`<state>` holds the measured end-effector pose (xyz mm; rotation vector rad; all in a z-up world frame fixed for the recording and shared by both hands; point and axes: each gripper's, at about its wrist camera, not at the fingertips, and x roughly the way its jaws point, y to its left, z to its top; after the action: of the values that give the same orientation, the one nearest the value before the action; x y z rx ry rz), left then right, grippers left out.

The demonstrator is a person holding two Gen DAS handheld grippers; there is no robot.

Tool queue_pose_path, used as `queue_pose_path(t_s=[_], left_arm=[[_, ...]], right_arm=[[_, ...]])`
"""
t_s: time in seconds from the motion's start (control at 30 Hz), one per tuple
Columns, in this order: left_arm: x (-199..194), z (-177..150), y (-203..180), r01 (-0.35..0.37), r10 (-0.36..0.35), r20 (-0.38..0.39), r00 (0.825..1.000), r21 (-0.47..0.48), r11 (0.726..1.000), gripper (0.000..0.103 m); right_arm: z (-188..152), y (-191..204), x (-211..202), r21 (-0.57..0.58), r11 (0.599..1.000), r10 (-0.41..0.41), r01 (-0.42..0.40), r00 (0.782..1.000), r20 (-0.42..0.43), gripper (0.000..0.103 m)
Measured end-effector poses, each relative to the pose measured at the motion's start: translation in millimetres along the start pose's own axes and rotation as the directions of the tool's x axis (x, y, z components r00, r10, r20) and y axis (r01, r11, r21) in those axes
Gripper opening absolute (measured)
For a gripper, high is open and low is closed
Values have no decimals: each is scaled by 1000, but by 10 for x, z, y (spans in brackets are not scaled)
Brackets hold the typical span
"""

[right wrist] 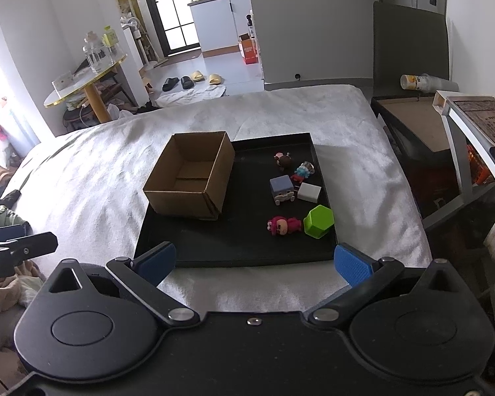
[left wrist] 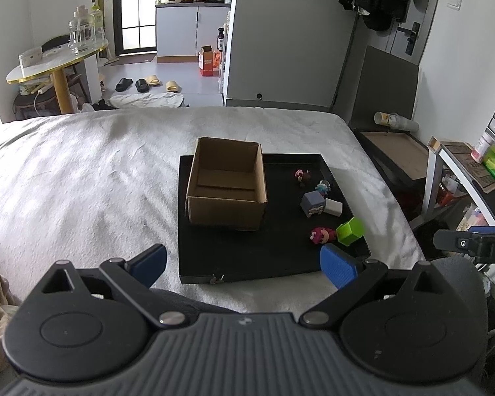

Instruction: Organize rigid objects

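Note:
A black tray [left wrist: 247, 257] [right wrist: 241, 247] lies on a white-covered bed. On its left stands an open, empty cardboard box [left wrist: 227, 183] [right wrist: 189, 175]. Small toys lie on its right side: a green hexagonal block [left wrist: 350, 231] [right wrist: 318, 221], a pink figure [left wrist: 321, 235] [right wrist: 283, 225], a grey-blue cube [left wrist: 312, 203] [right wrist: 282, 189], a white block [left wrist: 333, 207] [right wrist: 309, 192], a blue-red figure [right wrist: 302, 171] and a brown-pink figure [left wrist: 303, 176] [right wrist: 283, 160]. My left gripper [left wrist: 244, 265] and right gripper [right wrist: 254, 264] both hover open near the tray's front edge, holding nothing.
The bed [left wrist: 82, 178] spreads wide to the left of the tray. Right of the bed stand a low dark table [left wrist: 396, 151] and a shelf with clutter [left wrist: 472, 165]. A round yellow-legged table [left wrist: 56, 62] and slippers [left wrist: 148, 83] sit on the floor beyond.

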<state>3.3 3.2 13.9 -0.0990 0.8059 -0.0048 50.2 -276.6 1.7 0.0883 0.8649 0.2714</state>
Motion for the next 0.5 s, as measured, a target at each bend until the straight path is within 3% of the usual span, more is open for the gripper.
queue_pose_path(t_s=[0.5], left_arm=[[151, 51, 33, 2, -2, -13, 1000, -1, 1000, 99]], right_arm=[[-10, -81, 152, 18, 1000, -8, 9, 1000, -15, 103]])
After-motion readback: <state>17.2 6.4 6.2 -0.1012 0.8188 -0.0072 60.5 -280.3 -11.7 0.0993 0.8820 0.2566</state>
